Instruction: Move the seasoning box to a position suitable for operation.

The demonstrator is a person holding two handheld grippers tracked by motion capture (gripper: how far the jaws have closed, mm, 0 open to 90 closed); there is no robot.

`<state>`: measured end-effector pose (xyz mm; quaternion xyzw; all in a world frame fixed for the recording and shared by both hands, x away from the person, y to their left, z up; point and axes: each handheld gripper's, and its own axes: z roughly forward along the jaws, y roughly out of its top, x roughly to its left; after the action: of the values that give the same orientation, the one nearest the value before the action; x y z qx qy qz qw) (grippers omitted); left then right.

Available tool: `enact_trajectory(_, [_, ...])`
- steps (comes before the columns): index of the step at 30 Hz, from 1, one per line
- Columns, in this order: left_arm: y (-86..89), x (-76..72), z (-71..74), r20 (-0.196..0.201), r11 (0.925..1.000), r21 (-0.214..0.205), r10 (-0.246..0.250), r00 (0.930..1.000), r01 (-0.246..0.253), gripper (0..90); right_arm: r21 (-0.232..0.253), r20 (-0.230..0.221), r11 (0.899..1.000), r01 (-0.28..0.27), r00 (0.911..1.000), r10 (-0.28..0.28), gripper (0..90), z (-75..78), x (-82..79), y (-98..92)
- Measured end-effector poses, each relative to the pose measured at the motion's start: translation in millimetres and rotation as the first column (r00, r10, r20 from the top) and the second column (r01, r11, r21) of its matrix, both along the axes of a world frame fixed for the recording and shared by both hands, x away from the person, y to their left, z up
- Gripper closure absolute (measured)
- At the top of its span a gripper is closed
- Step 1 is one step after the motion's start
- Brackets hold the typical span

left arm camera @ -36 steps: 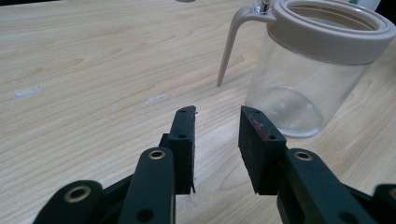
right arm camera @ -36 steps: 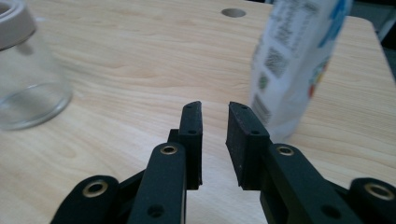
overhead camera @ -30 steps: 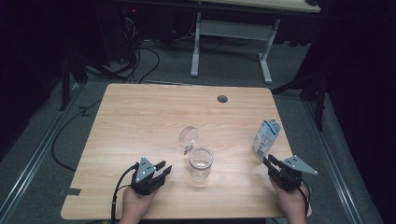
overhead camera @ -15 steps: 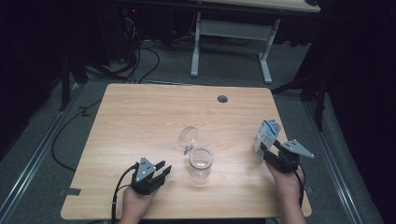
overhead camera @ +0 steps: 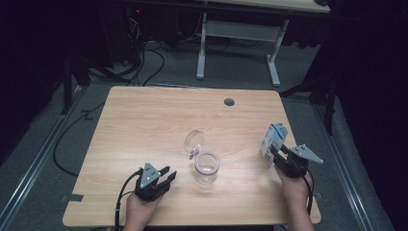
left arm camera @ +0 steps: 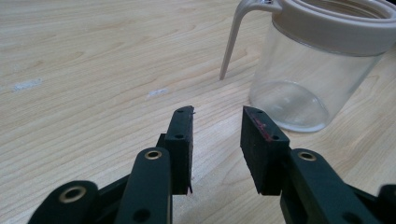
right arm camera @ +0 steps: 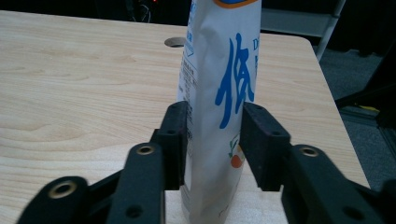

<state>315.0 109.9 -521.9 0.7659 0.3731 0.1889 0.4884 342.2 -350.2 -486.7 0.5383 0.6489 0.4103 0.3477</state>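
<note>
Right tongs (right arm camera: 212,140) have just been closing, carton (right arm camera: 219,93) between the pads, which now pinch its lower body on both flat sides. Carton stands upright on the worktop (overhead camera: 144,120), long axis vertical, well to the right of the jar (overhead camera: 207,168).

Left tongs (left arm camera: 215,140) are half spread, nothing between them, resting just left of the jar, pointing toward it. Jar is upright, mouth open, its hinged lid (overhead camera: 194,141) flipped back on the far side.

Key relation: carton must travel leftward to the jar mouth; left tongs are the nearer ones to steady the jar.
</note>
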Motion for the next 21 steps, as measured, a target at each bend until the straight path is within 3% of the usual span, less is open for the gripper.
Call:
enact_trajectory(11, [1.0, 0.4, -1.5, -0.003, 1.0, -0.002, 0.003, 1.0, -0.003, 63.8, -0.013, 0.01, 1.0, -0.013, 0.9999, 0.014, 83.7, -1.6, -0.7, -0.2])
enact_trajectory(21, [0.3, -0.1, -1.6, -0.004, 0.9999, -0.006, -0.013, 0.9999, 0.013, 61.5, -0.031, 0.017, 0.999, -0.043, 0.9989, 0.043, 89.4, -1.0, -3.3, -0.1])
